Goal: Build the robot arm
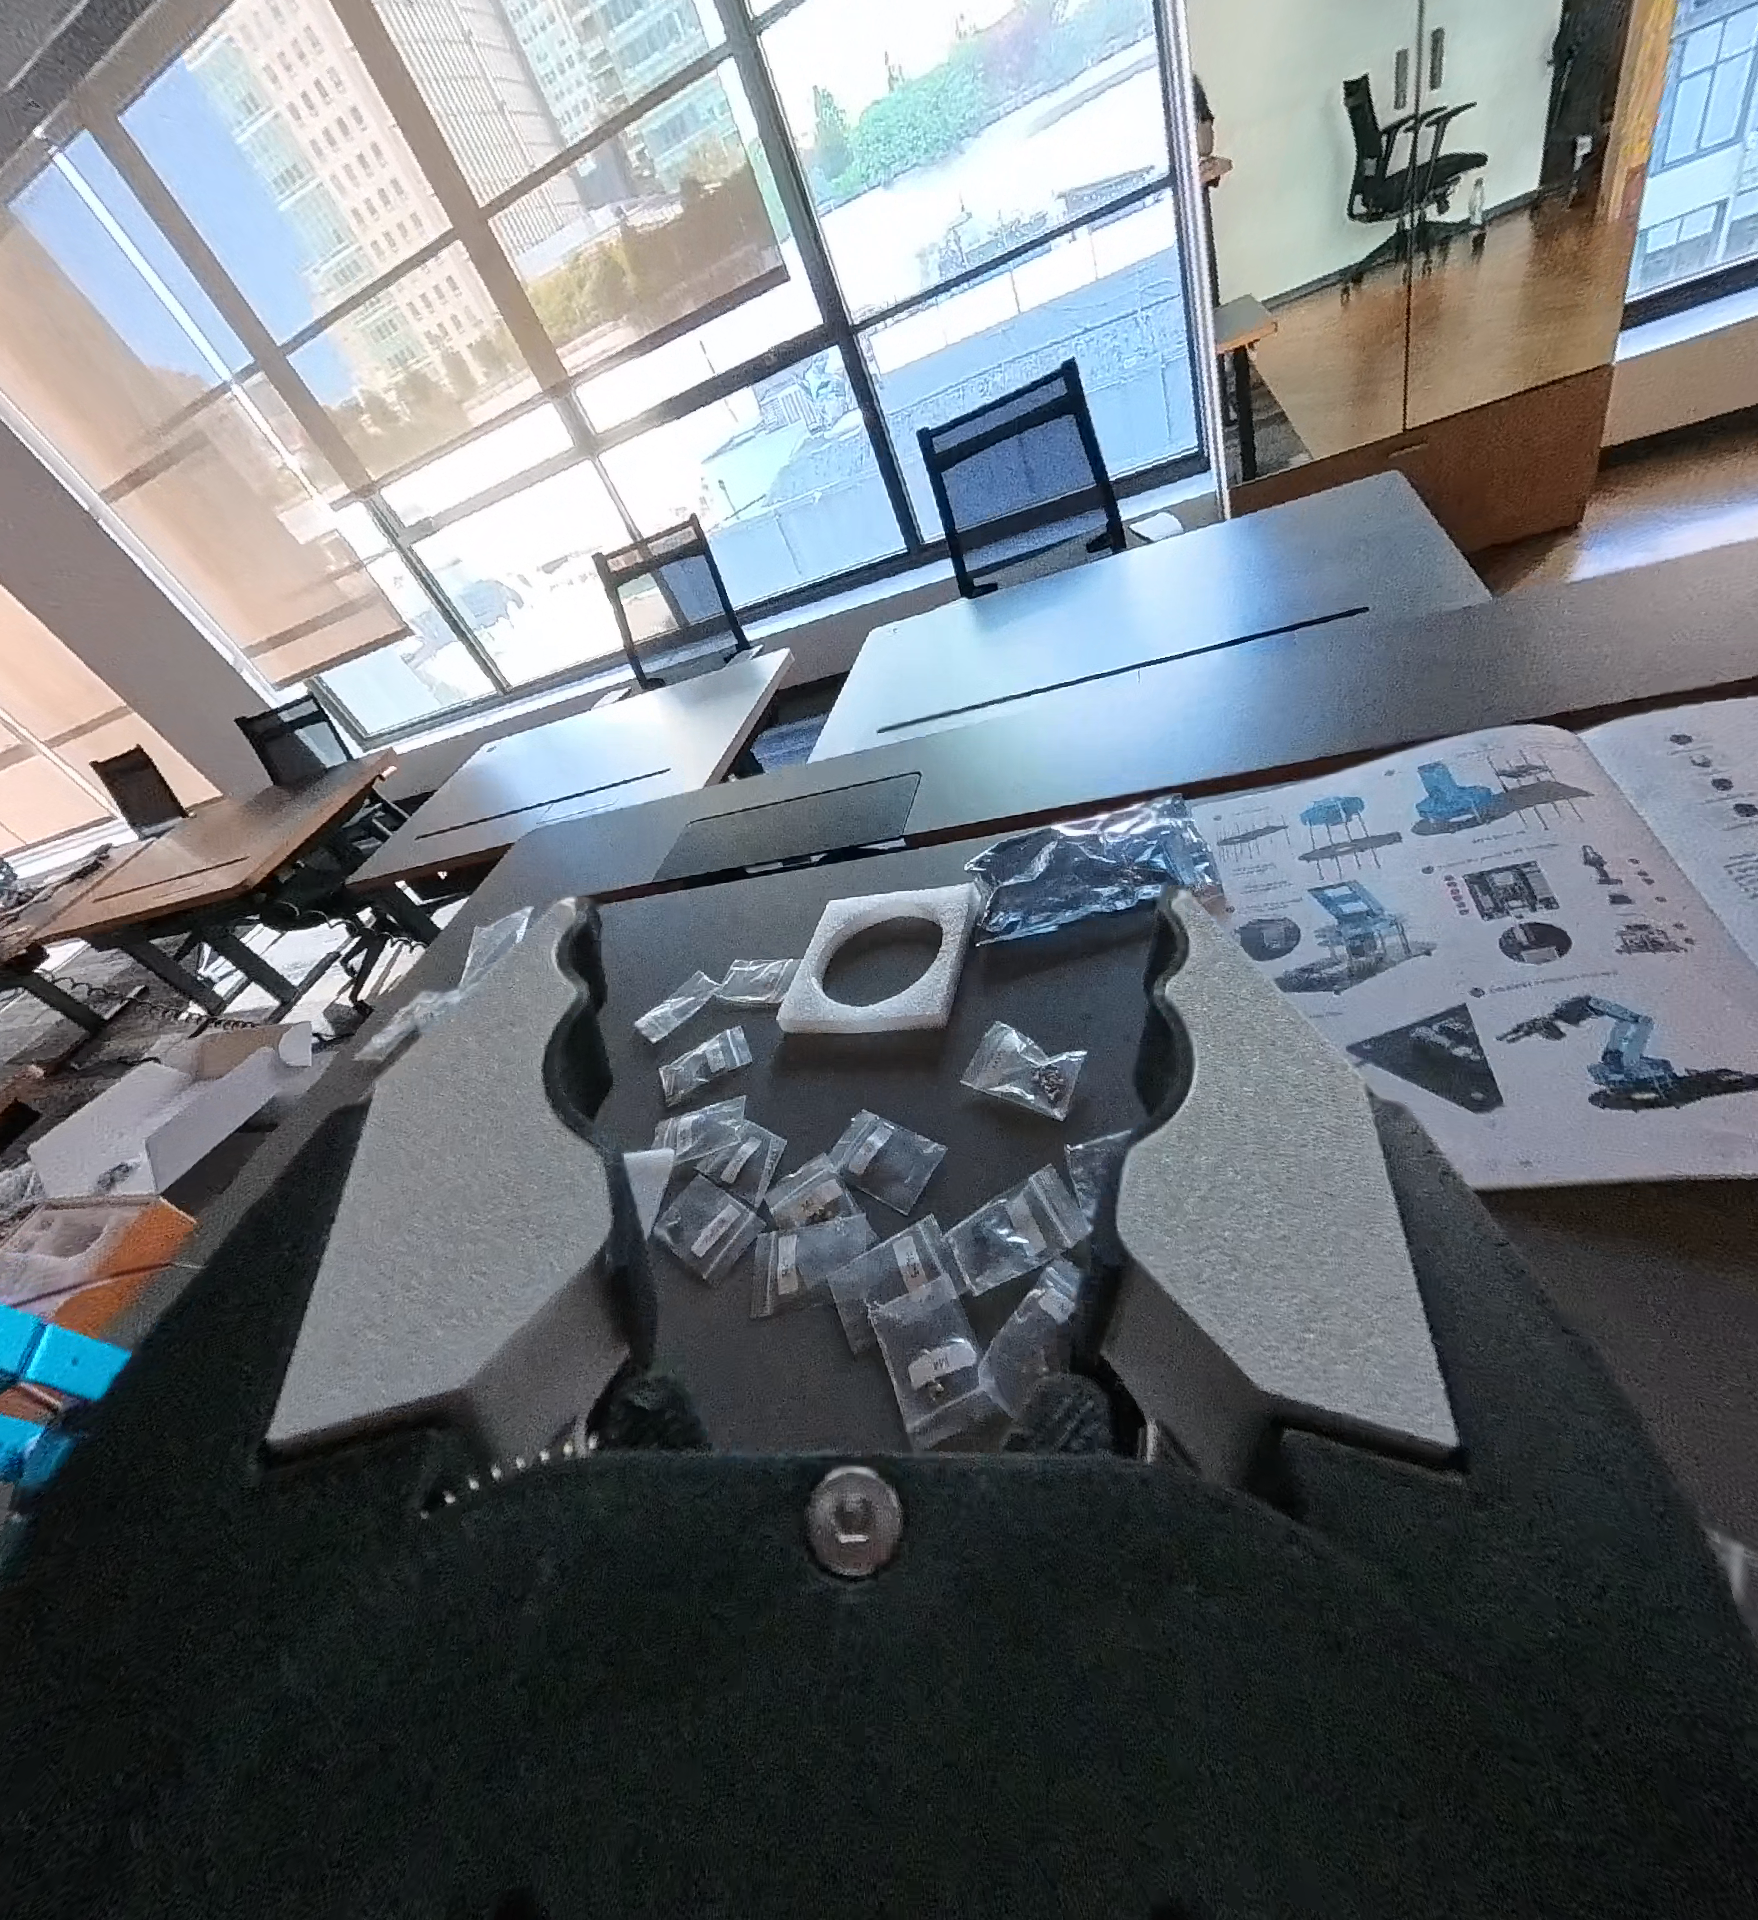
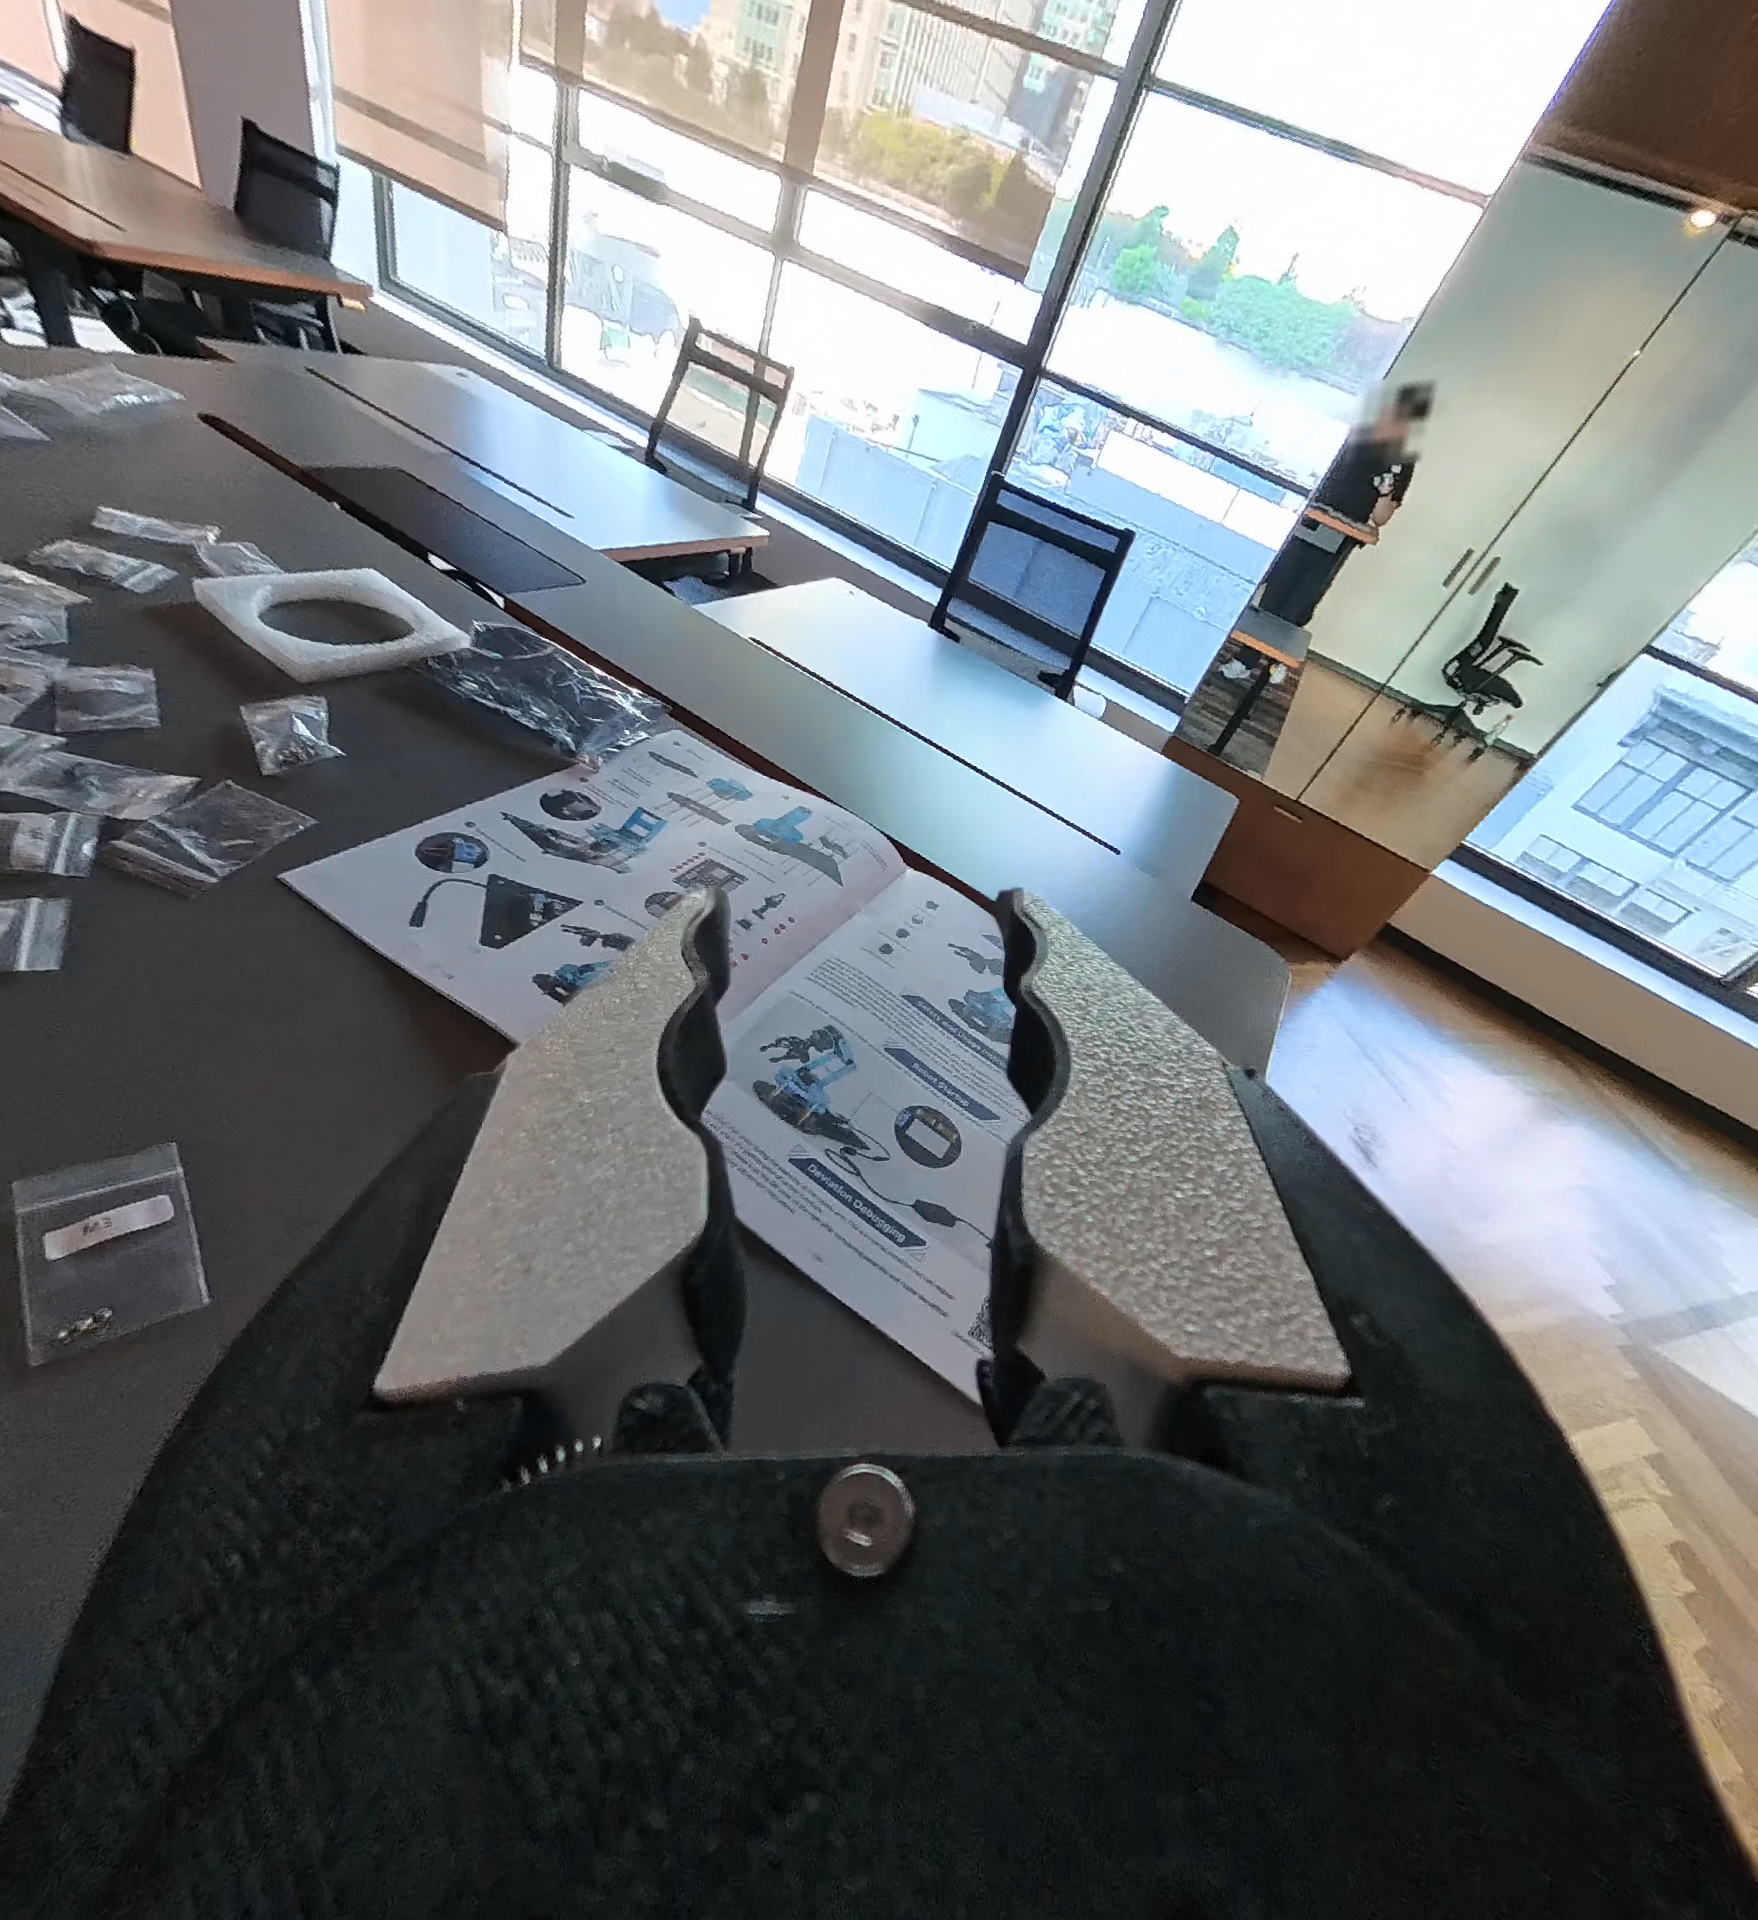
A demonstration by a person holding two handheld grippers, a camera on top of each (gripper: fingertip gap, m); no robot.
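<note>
left claw [image 1: 870, 1049] wide open, empty, above small parts bags [image 1: 833, 1205]; right claw [image 2: 859, 1039] part open, empty, over open manual [image 2: 646, 883]; bags apparently all unopened on surface [image 2: 231, 1039].

Clear parts bags [image 1: 833, 1216] lie scattered on the dark table [image 2: 231, 1039] between the left claw's fingers, a white foam frame [image 1: 880, 966] beyond; an open manual [image 2: 709, 935] under the right claw

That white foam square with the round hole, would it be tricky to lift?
The white foam frame looks very light, so a nudge would probably slide it across the dark table. Its thin sides around the hole may flex or dent under the tongs.
</note>
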